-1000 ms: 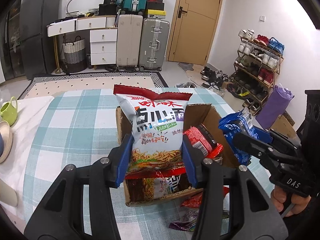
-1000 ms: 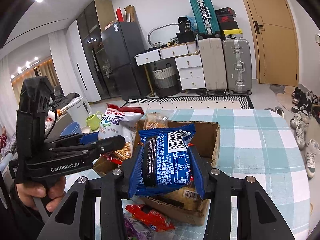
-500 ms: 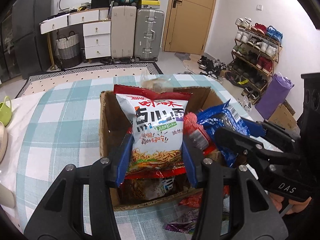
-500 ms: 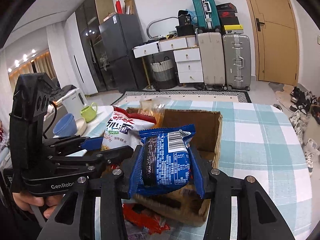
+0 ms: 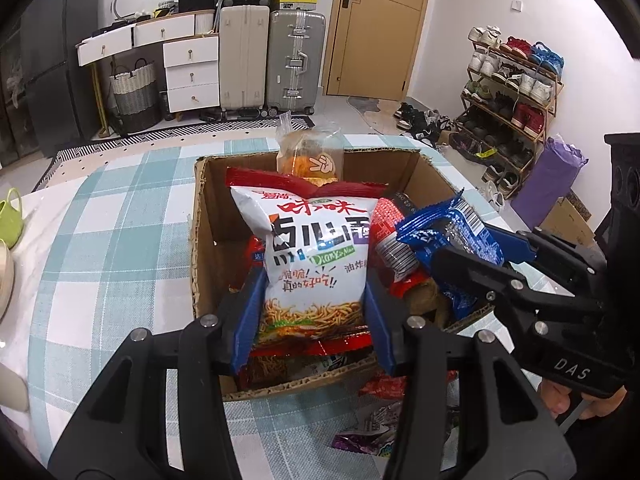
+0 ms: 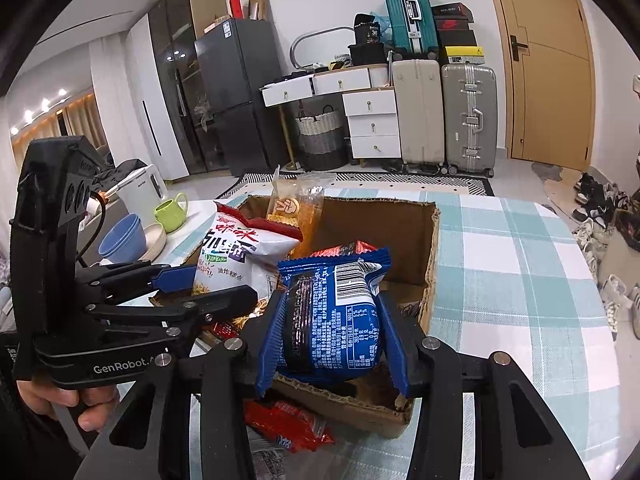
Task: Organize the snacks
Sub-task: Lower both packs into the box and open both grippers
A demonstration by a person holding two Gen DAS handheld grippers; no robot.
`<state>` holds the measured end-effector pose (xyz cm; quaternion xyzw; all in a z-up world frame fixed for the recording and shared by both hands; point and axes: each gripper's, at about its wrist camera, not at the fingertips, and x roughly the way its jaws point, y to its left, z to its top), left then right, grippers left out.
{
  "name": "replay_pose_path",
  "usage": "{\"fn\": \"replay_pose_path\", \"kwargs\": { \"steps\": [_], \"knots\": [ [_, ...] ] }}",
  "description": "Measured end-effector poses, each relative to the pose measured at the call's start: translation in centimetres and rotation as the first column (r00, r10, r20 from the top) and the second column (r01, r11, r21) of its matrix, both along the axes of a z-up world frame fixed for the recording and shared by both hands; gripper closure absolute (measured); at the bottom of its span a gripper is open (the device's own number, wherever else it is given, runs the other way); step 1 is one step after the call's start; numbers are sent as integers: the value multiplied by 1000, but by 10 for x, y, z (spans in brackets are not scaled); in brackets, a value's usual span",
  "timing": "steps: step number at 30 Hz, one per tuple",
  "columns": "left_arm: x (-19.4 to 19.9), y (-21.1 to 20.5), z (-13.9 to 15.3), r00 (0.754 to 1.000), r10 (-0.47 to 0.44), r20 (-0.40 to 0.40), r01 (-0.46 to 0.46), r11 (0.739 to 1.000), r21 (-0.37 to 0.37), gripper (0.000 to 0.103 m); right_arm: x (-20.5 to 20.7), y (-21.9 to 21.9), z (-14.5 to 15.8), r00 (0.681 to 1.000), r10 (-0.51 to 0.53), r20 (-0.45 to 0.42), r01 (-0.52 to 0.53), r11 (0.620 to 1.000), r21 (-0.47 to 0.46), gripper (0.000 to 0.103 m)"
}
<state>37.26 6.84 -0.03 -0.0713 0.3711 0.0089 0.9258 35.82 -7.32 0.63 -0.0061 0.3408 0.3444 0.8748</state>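
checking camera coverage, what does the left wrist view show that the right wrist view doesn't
Only the left wrist view: the shoe rack, a purple wrapper on the tablecloth, and the noodle bag's printed front.

Only the right wrist view: the blue bowls, white kettle and a red packet outside the box.

Both: the cardboard box, the noodle bag in the left tongs, and the blue packet in the right tongs.

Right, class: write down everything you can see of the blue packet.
The blue packet is glossy plastic with crimped ends, a white barcode panel and small white print; a dark round snack shows through. It stands upright, pinched at both sides by the right gripper, over the near edge of the cardboard box, beside the white noodle bag.
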Motion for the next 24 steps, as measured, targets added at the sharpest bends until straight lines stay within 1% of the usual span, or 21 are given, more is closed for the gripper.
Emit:
{"fn": "replay_pose_path", "kwargs": {
  "steps": [12,13,14,19,20,22,23,24],
  "knots": [
    [-5,-8,3,1000,-2,18,2,1000,2,58,-3,0,-4,1000,-14,1,14,1000,-14,58],
    [-6,-7,3,1000,-2,17,2,1000,3,57,-4,0,-4,1000,-13,2,13,1000,-12,57],
    [-6,-8,2,1000,-1,15,1,1000,0,57,-5,-1,-2,1000,-14,5,14,1000,-5,54],
    [-9,-7,3,1000,12,6,-12,1000,-1,57,-11,-10,8,999,-25,31,25,1000,16,52],
    [-7,-3,7,1000,16,3,-16,1000,-1,57,-12,-13,10,999,-31,34,30,999,19,51],
    [-9,-3,10,1000,30,0,-30,1000,-4,56,-15,-21,14,998,-43,34,42,998,39,41],
    [-10,-3,12,999,36,2,-36,999,-9,52,-16,-24,16,998,-49,30,48,997,53,32],
    [-13,-3,14,999,40,7,-40,999,-13,44,-18,-29,17,998,-54,27,53,996,68,29]
  ]
}}
